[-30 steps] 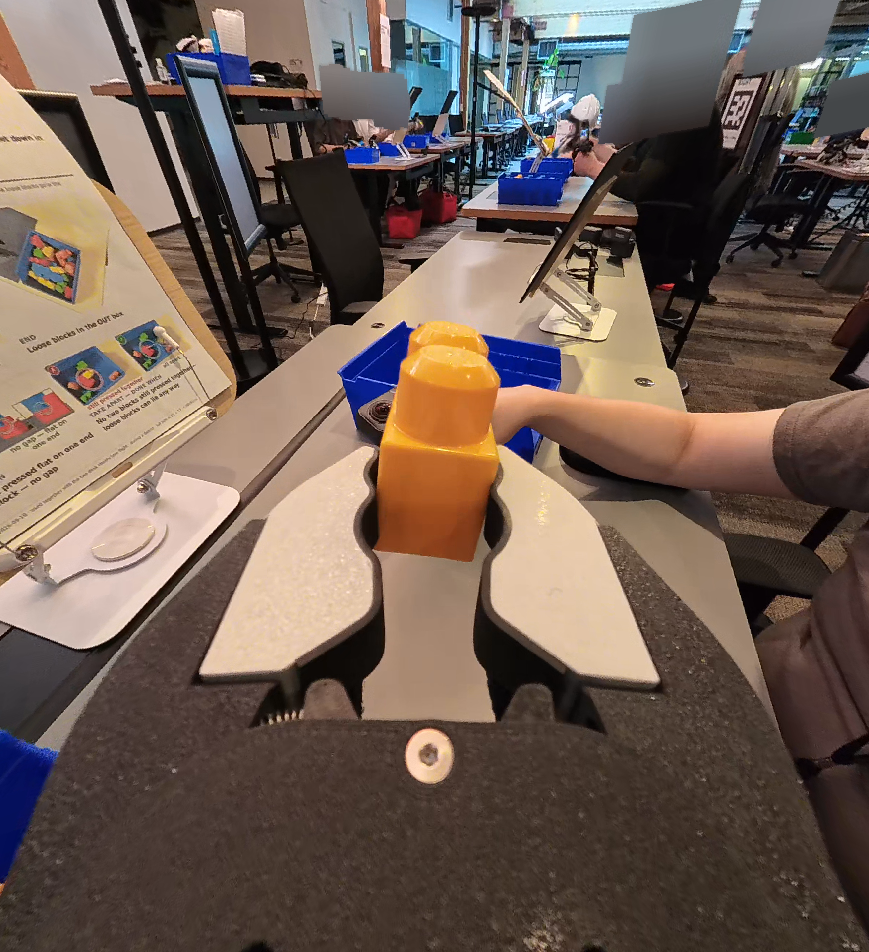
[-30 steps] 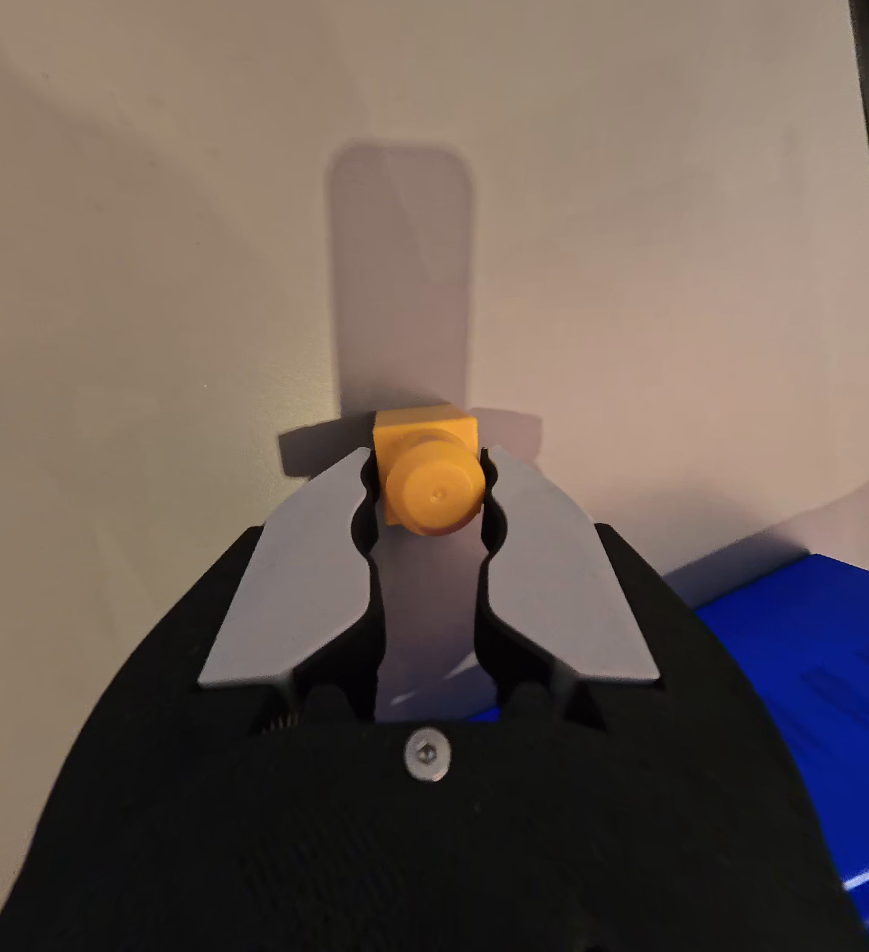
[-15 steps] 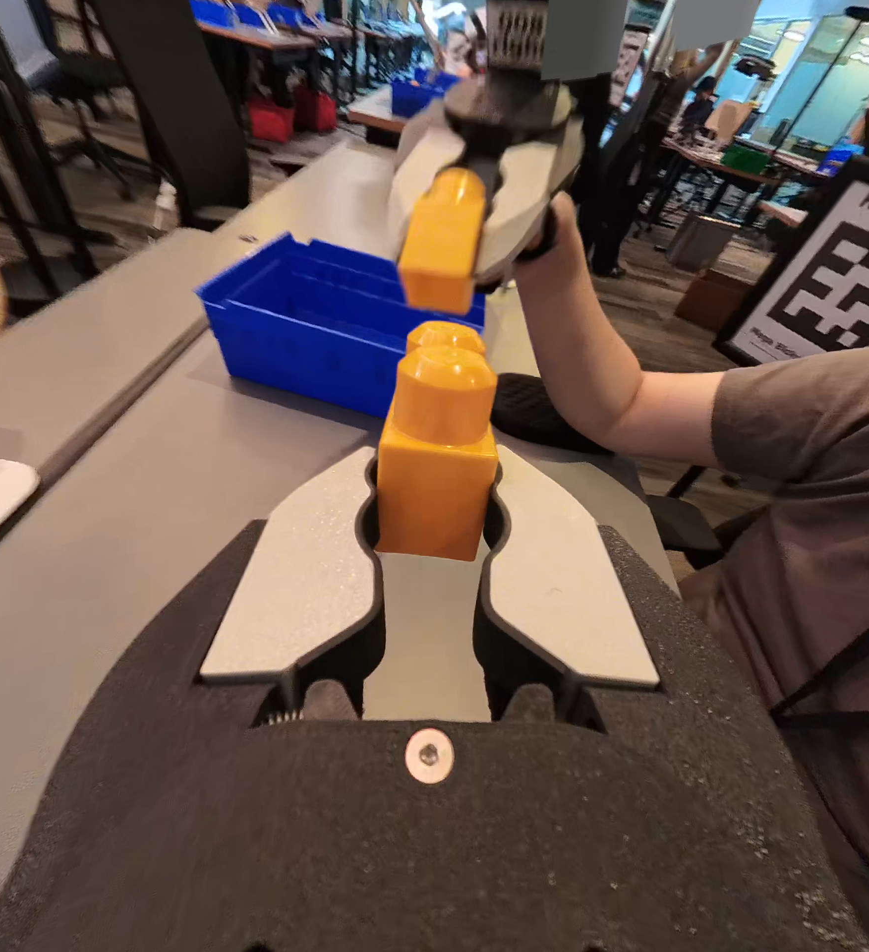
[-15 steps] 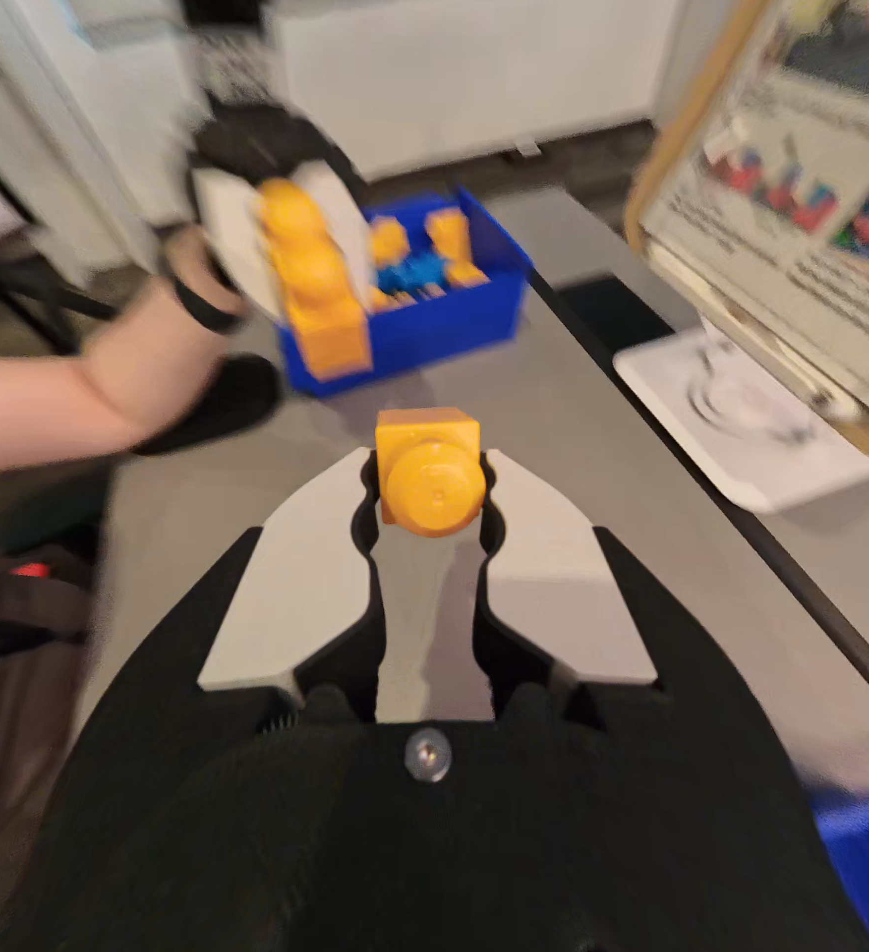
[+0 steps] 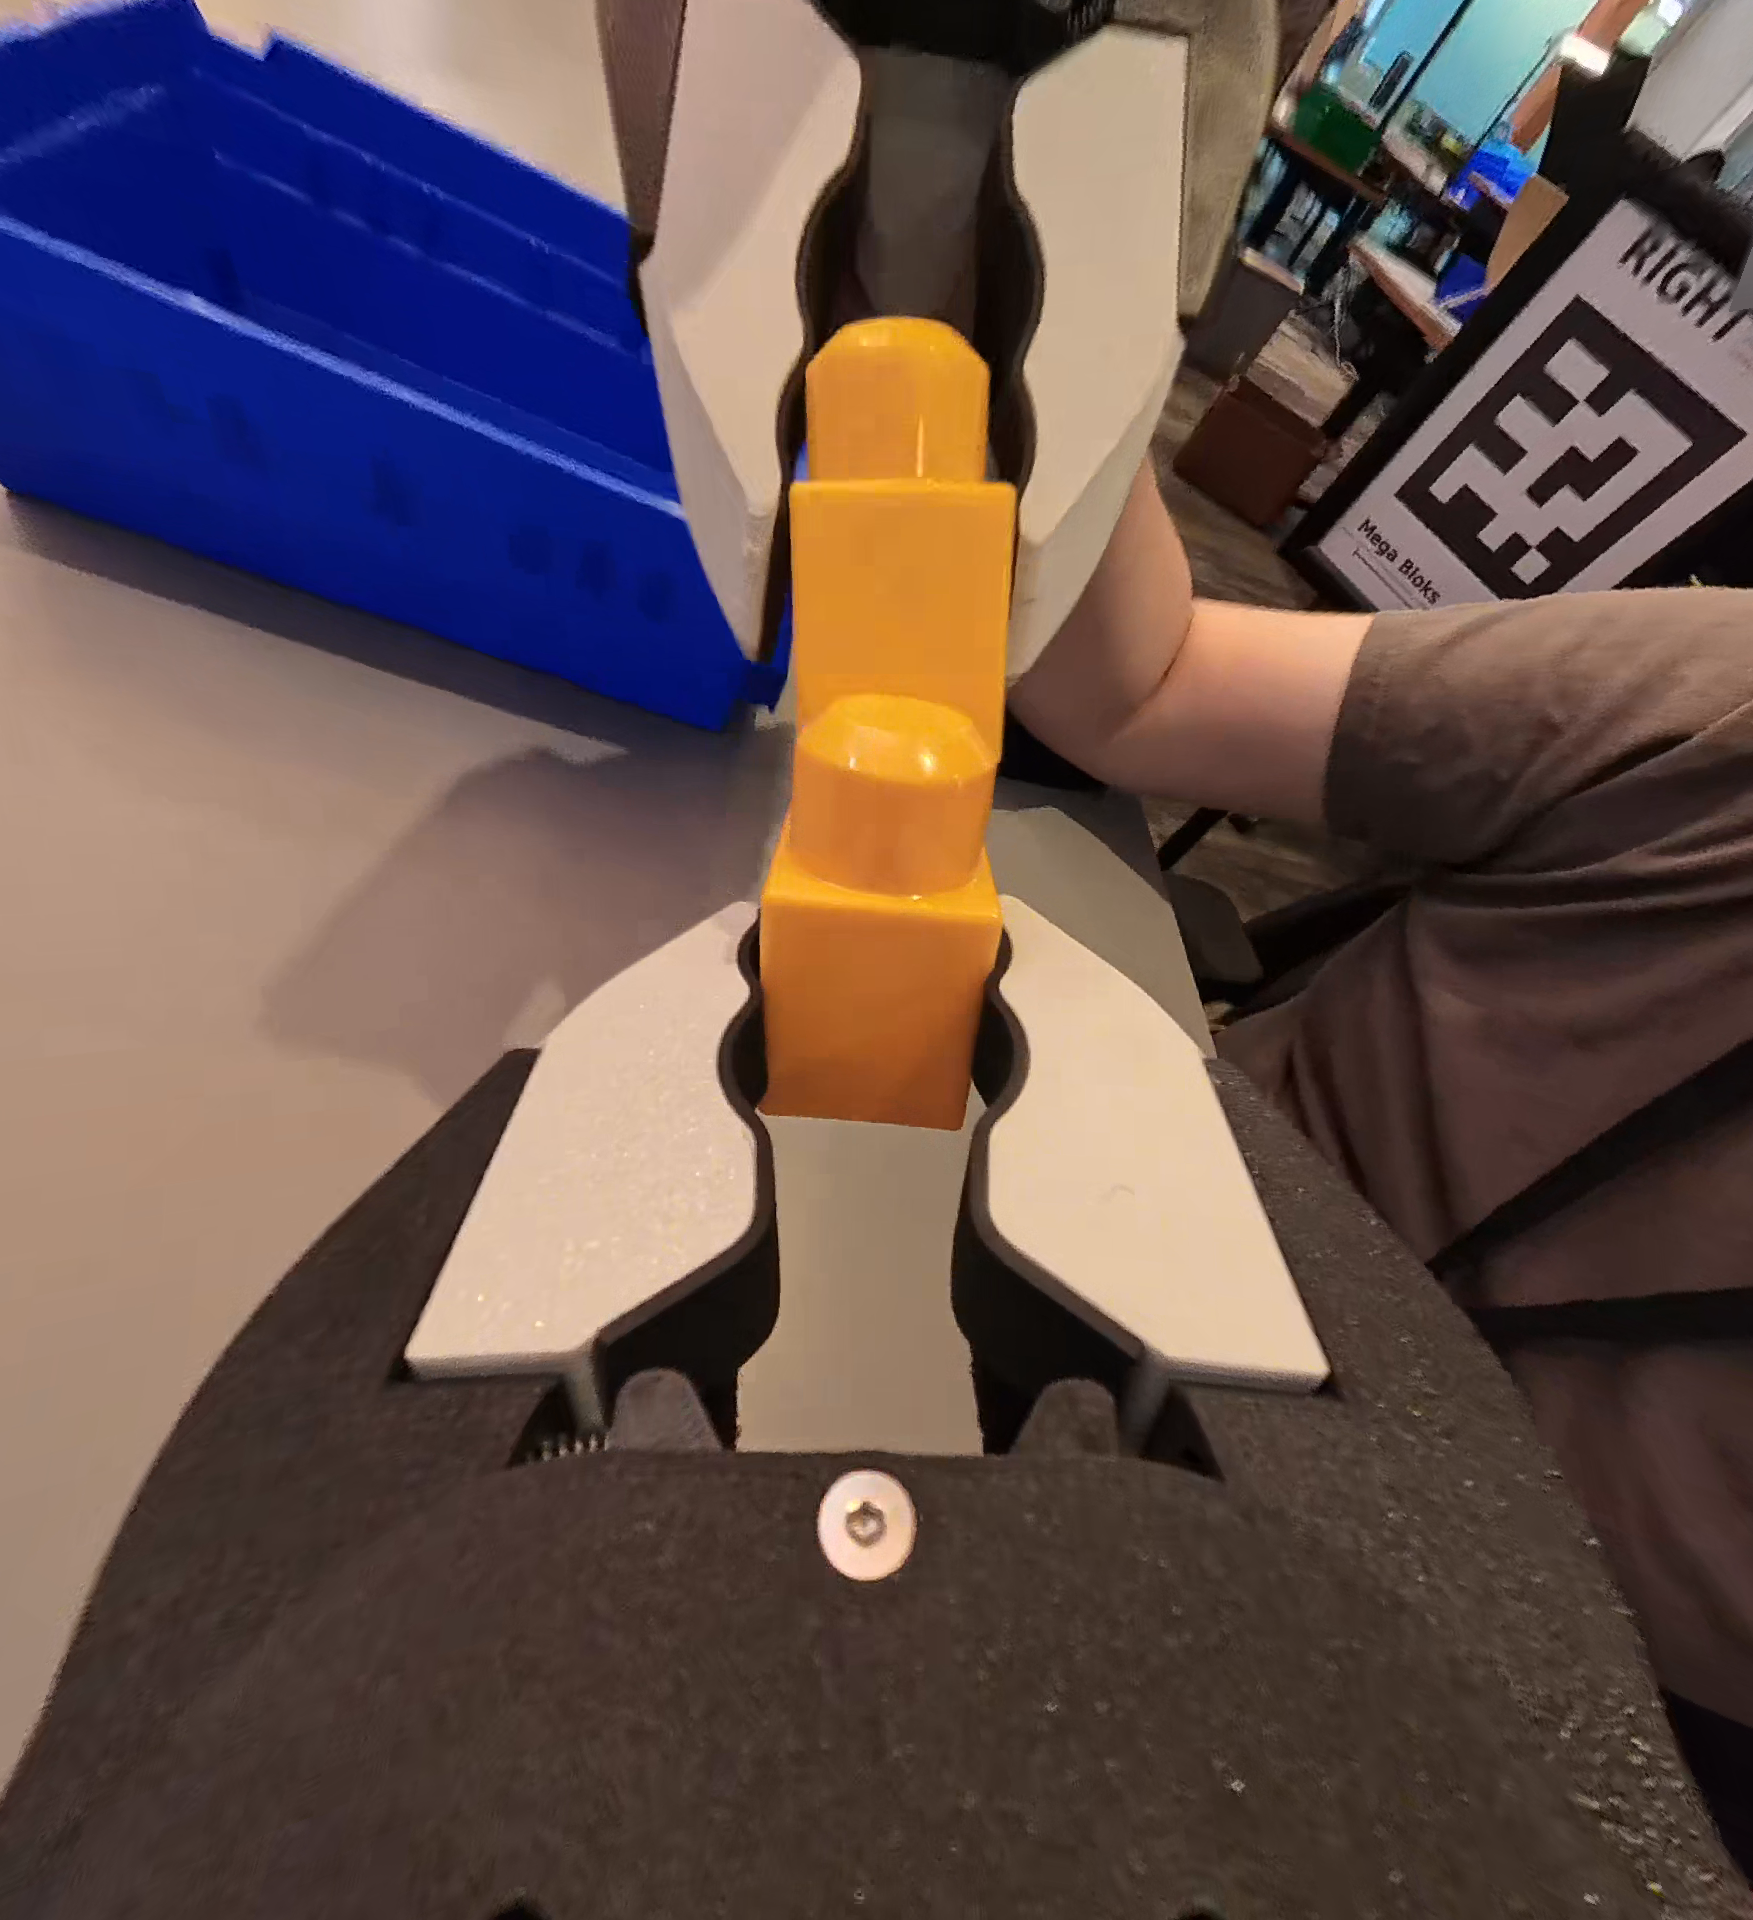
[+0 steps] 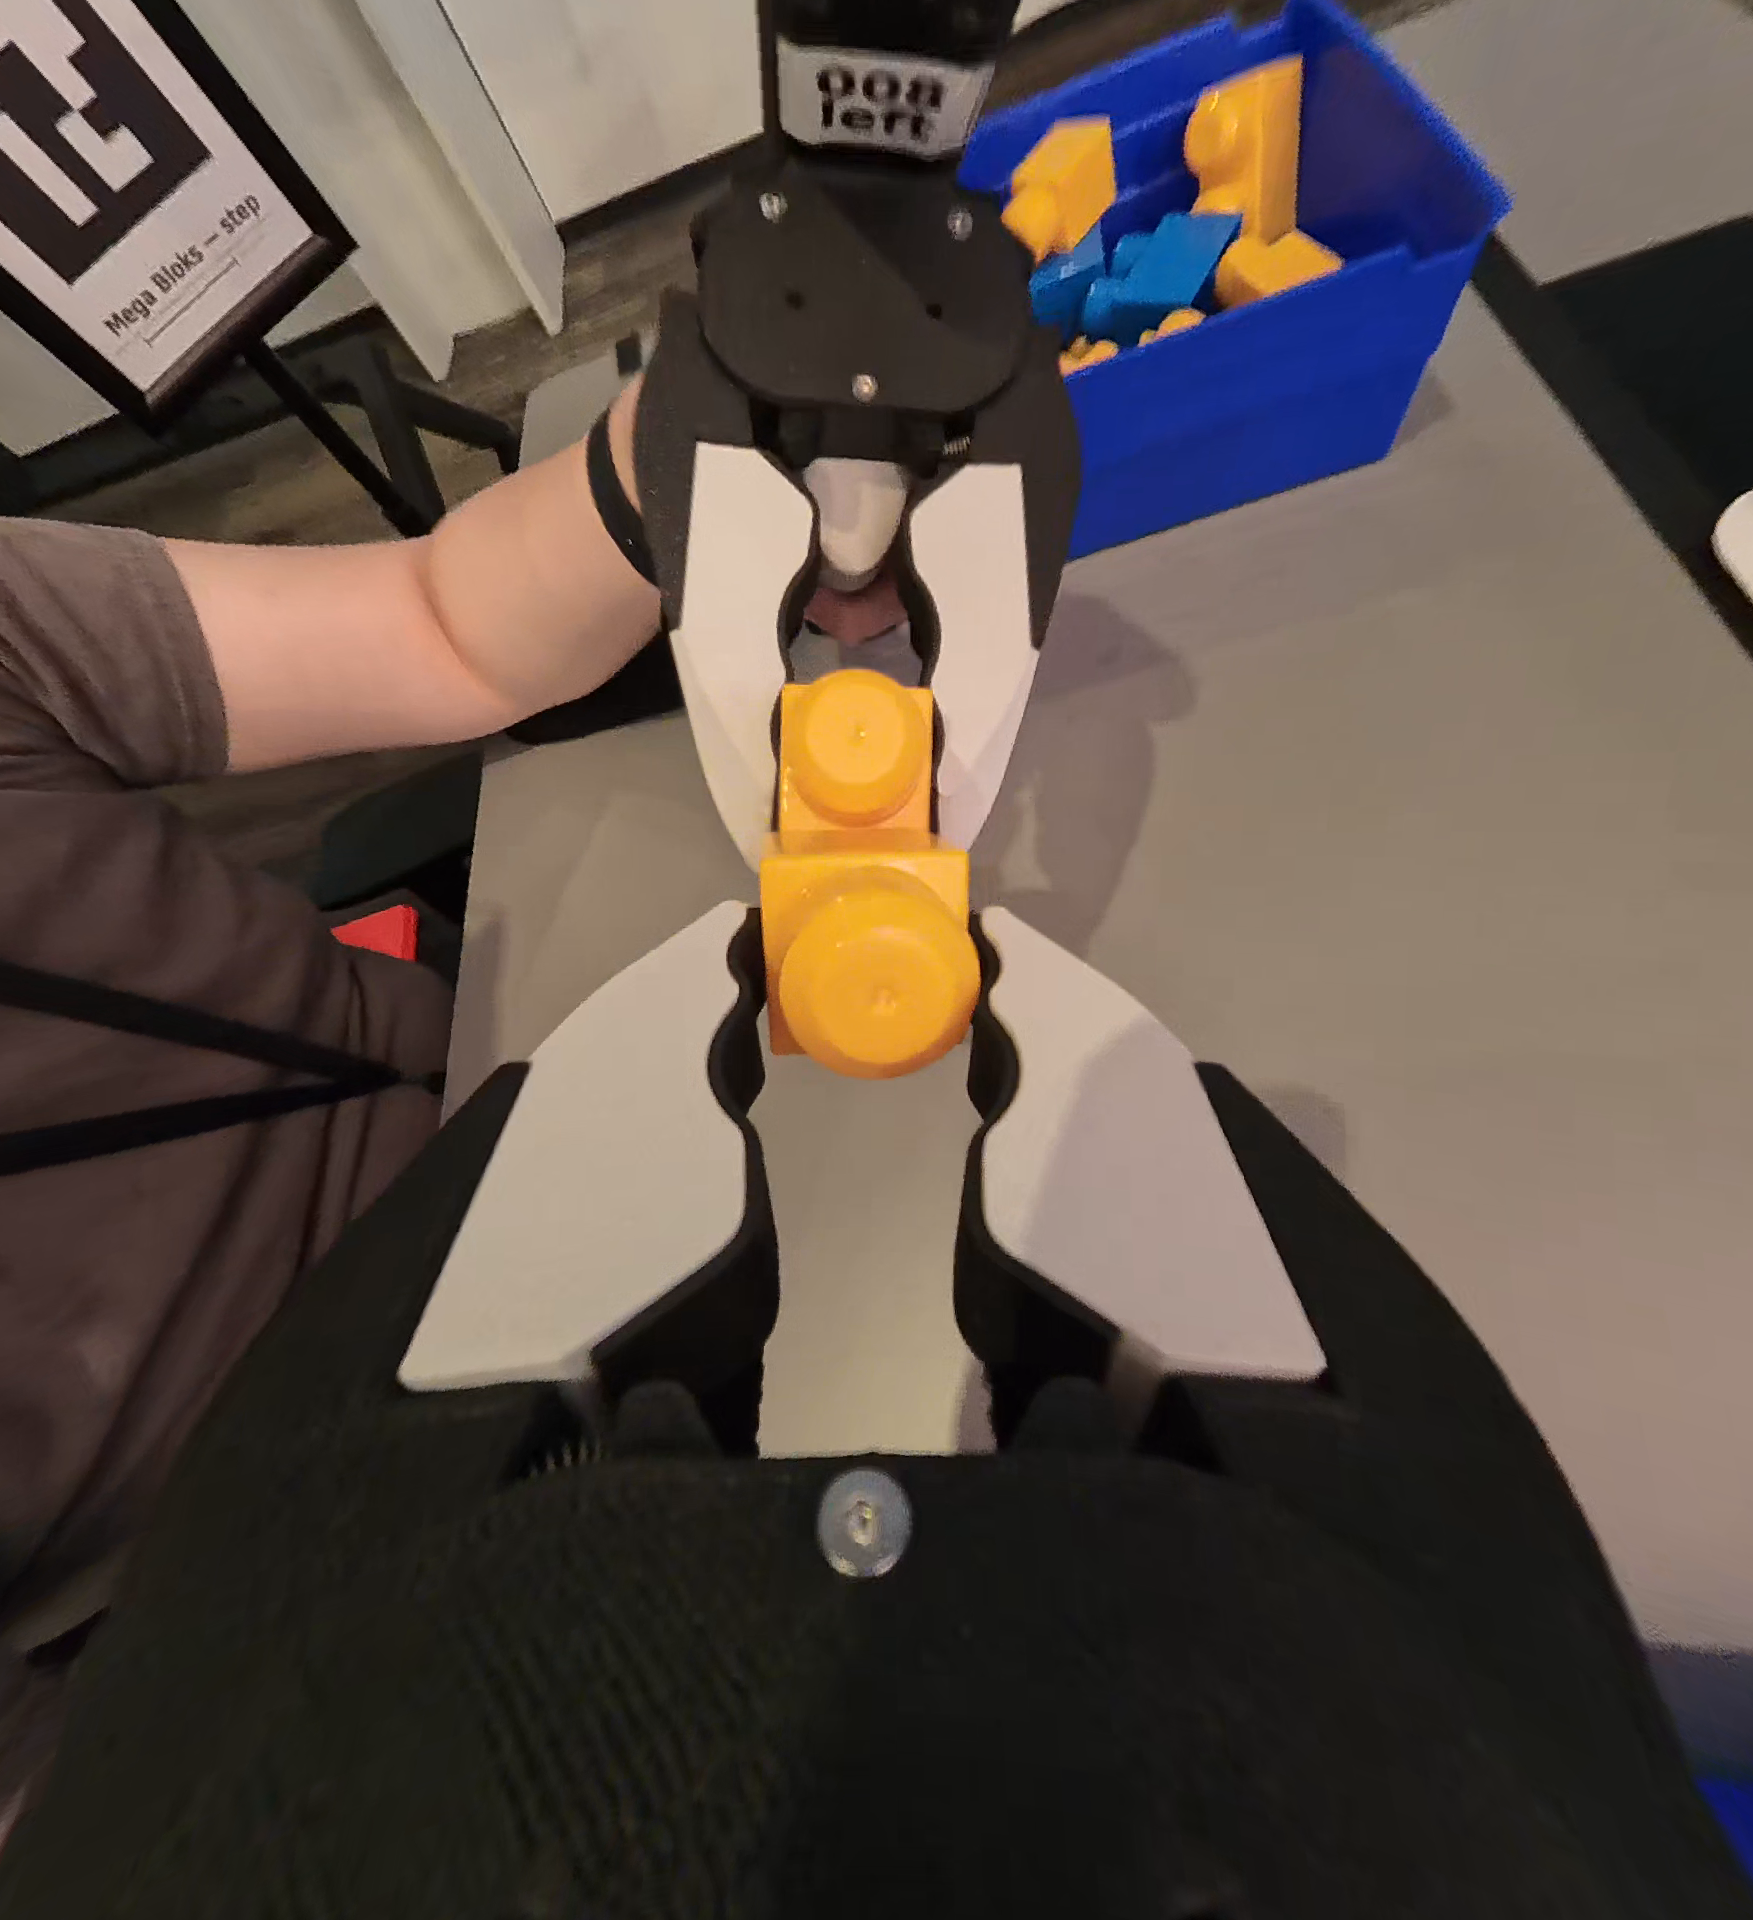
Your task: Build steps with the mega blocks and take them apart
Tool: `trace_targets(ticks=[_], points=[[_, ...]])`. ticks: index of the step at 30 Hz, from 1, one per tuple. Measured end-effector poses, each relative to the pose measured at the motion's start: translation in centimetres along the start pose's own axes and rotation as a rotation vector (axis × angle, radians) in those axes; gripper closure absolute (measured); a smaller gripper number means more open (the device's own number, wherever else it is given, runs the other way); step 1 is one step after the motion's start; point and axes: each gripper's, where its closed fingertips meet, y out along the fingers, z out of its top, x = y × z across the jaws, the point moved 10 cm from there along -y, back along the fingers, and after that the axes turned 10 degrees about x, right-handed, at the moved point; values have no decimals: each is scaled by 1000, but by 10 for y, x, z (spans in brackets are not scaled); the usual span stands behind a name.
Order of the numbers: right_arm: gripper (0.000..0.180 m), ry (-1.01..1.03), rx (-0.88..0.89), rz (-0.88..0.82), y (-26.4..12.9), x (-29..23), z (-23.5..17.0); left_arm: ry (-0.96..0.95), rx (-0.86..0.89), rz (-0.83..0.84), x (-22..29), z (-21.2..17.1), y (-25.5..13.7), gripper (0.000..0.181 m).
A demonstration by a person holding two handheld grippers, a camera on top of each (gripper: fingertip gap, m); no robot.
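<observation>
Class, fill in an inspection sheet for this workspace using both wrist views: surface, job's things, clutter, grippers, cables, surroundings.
Surface: grey table, bare around the grippers.
Job's things: two-stud orange block and one-stud orange block, pressed together as a step; blue bin with orange and blue loose blocks; second blue bin, contents not visible.
Clutter: nothing seen.
Grippers: left gripper shut on the two-stud orange block; right gripper shut on the one-stud orange block, the two facing each other.
Cables: nothing seen.
Surroundings: marker sign on a stand, person's forearm, office desks behind.
</observation>
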Motion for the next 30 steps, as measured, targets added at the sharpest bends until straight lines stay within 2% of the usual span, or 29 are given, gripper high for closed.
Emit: trace_targets(ticks=[3,11,20,30], points=[[142,41,-35,11,4,3,-4,-39,-16,-2,-2,-3,4,144],[142,110,9,7,3,10,-5,-138,37,-41,-9,-4,7,144],[143,161,168,-9,2,16,1,-149,139,-10,-12,3,-4,145],[143,114,203,-60,4,9,6,-120,146,16,-6,7,-10,144]])
